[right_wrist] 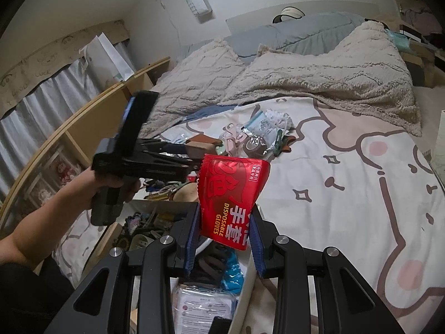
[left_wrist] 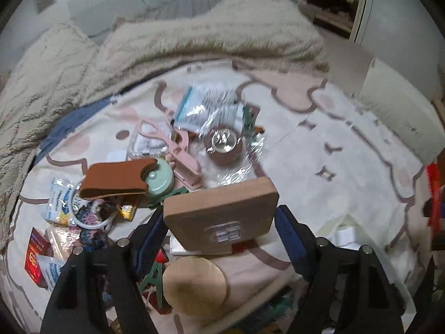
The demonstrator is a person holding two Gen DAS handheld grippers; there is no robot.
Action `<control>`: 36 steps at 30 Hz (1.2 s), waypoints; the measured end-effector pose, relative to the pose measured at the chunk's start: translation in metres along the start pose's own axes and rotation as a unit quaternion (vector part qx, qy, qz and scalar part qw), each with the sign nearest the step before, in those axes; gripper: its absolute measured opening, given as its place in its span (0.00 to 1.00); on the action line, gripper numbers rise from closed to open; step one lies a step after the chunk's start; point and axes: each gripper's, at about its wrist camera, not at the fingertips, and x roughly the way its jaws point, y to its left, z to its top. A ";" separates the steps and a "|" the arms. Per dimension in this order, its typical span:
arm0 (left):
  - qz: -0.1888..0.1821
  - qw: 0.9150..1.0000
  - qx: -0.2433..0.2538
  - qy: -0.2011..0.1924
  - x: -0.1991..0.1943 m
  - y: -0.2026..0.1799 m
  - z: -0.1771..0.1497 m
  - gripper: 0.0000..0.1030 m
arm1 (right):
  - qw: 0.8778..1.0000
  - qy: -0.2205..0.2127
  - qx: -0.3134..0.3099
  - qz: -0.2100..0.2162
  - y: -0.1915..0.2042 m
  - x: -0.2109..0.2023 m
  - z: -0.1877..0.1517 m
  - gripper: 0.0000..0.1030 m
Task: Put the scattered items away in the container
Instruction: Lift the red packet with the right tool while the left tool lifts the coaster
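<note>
In the left wrist view my left gripper [left_wrist: 220,215] is shut on a tan wooden block [left_wrist: 222,194] with rounded corners, held above the bed sheet [left_wrist: 333,150]. Beyond it lie a brown pouch [left_wrist: 116,178], a mint round tin [left_wrist: 159,178], pink scissors [left_wrist: 178,144] and a tape roll [left_wrist: 224,144] in cellophane. My right gripper [right_wrist: 225,212] is shut on a red disposable-gloves packet [right_wrist: 230,189], which stands upright between the blue pads. Below it runs the white rim of a container [right_wrist: 246,284] holding a clear case [right_wrist: 205,306] and a black clip. The left gripper [right_wrist: 192,154] shows at mid-left, held by a hand [right_wrist: 111,186].
A beige fuzzy blanket [right_wrist: 319,78] and a grey pillow [right_wrist: 292,33] cover the far half of the bed. A curved wooden shelf [right_wrist: 83,122] runs along the left side. More packets, a white ring [left_wrist: 91,220] and green clips [left_wrist: 155,281] crowd the near left.
</note>
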 end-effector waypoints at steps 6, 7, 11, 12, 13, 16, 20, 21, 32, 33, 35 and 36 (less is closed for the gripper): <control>-0.023 0.999 -0.011 -0.045 -0.038 0.000 -0.012 0.75 | 1.000 -0.012 0.005 0.004 0.009 -0.005 0.000 0.33; -0.026 0.998 -0.012 -0.051 -0.044 0.000 -0.015 0.75 | 1.000 -0.014 0.005 0.005 0.010 -0.006 0.000 0.33; -0.035 0.996 -0.021 -0.074 -0.068 0.003 -0.026 0.75 | 1.000 -0.022 0.008 0.008 0.017 -0.009 -0.002 0.33; -0.037 0.996 -0.024 -0.080 -0.074 0.004 -0.029 0.75 | 1.000 -0.023 0.009 0.009 0.018 -0.010 -0.003 0.33; -0.038 0.995 -0.027 -0.085 -0.080 0.006 -0.033 0.75 | 1.000 -0.025 0.010 0.010 0.020 -0.011 -0.003 0.33; -0.041 0.994 -0.031 -0.096 -0.095 0.009 -0.042 0.75 | 0.999 -0.031 0.013 0.011 0.024 -0.013 -0.005 0.33; -0.046 0.992 -0.041 -0.112 -0.115 0.014 -0.055 0.75 | 0.999 -0.038 0.020 0.014 0.029 -0.017 -0.008 0.33; -0.048 0.991 -0.045 -0.116 -0.120 0.016 -0.058 0.75 | 0.999 -0.039 0.020 0.015 0.031 -0.018 -0.009 0.33; -0.048 0.986 -0.072 -0.140 -0.173 0.030 -0.102 0.75 | 0.999 -0.038 0.015 0.024 0.048 -0.028 -0.022 0.33; -0.047 0.986 -0.071 -0.143 -0.178 0.030 -0.107 0.75 | 0.999 -0.036 0.012 0.024 0.050 -0.028 -0.023 0.33; -0.048 0.985 -0.074 -0.146 -0.186 0.030 -0.118 0.75 | 0.999 -0.029 0.005 0.020 0.053 -0.028 -0.027 0.33; -0.050 0.985 -0.075 -0.144 -0.188 0.030 -0.123 0.75 | 1.000 -0.026 0.002 0.018 0.054 -0.028 -0.029 0.33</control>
